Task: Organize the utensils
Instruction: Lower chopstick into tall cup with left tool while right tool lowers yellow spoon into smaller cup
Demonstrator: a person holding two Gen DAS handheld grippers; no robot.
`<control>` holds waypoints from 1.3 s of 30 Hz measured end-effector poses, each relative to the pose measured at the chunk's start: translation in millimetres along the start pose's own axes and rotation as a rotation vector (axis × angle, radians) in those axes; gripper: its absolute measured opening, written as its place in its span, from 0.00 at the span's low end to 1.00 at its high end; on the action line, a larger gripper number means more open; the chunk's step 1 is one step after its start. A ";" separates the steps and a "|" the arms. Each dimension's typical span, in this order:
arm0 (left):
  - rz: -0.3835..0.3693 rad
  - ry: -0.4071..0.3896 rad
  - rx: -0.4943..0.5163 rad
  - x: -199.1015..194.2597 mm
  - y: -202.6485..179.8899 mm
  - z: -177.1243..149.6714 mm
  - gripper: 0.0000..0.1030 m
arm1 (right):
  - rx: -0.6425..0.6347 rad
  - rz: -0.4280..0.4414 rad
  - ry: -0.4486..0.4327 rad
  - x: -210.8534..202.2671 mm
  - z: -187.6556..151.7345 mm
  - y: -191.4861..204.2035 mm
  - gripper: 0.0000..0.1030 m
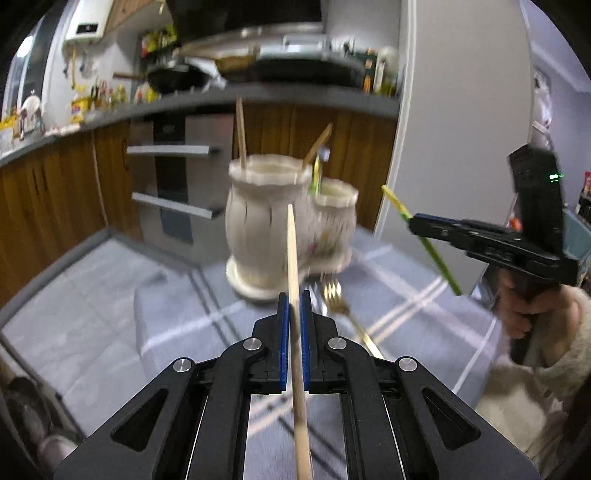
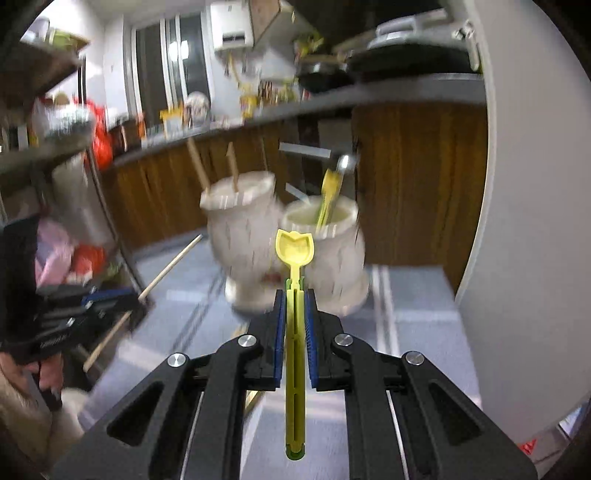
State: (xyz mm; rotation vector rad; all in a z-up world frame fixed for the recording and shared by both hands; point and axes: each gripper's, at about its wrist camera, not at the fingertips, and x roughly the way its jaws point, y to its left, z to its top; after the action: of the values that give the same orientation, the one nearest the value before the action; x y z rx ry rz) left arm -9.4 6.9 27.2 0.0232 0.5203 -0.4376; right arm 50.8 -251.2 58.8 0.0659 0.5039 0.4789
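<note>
A cream double-pot utensil holder [image 1: 266,229] stands mid-frame on the grey checked tablecloth [image 1: 92,295], sticks poking out. The left gripper [image 1: 294,314] pinches a wooden chopstick [image 1: 293,258] at lower centre; the right gripper [image 2: 294,314] clamps a yellow plastic spoon [image 2: 294,247].

Ahead of me a dark countertop [image 1: 207,101] runs over wood-fronted cabinets [image 1: 48,184], crowded with a black pan [image 1: 177,75] and blurred bright packets. A white wall heater [image 2: 233,31] hangs near the window [image 2: 166,62]. To my left stands a cluttered metal shelf [image 2: 44,155].
</note>
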 end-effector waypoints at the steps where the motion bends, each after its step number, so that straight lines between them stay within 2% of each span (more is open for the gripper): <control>1: 0.001 -0.024 0.005 -1.4 0.4 4.6 0.06 | 0.007 0.003 -0.022 1.9 6.8 -2.3 0.10; 5: -0.007 -0.115 0.003 -4.4 3.5 27.6 0.06 | 0.035 0.009 -0.099 9.8 28.6 -6.5 0.10; 12: -0.045 -0.291 -0.070 17.5 18.7 78.1 0.06 | 0.114 0.039 -0.240 26.0 61.6 -17.2 0.10; 18: -0.061 -0.377 -0.117 49.7 20.7 119.0 0.06 | 0.176 0.068 -0.291 55.6 85.9 -25.6 0.10; 20: -0.036 -0.407 -0.109 59.8 18.0 128.0 0.06 | 0.167 0.063 -0.302 61.7 87.7 -24.8 0.10; 23: 0.002 -0.447 -0.106 70.4 17.3 135.3 0.06 | 0.153 0.050 -0.316 73.7 89.5 -23.5 0.10; 26: 0.022 -0.453 -0.110 83.5 19.0 138.7 0.06 | 0.153 0.044 -0.299 88.3 86.8 -25.2 0.10; 30: 0.090 -0.502 -0.056 90.5 12.7 138.2 0.06 | 0.139 0.035 -0.281 102.9 80.2 -25.4 0.10; 39: 0.116 -0.549 -0.006 95.4 8.9 125.8 0.06 | 0.125 0.033 -0.261 111.1 67.7 -26.1 0.10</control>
State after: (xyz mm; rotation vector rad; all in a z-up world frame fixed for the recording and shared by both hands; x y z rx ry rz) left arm 128.4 -39.5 89.5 -0.0709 -0.0205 -0.3107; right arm 179.6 -219.9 63.7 0.2543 0.2766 0.4627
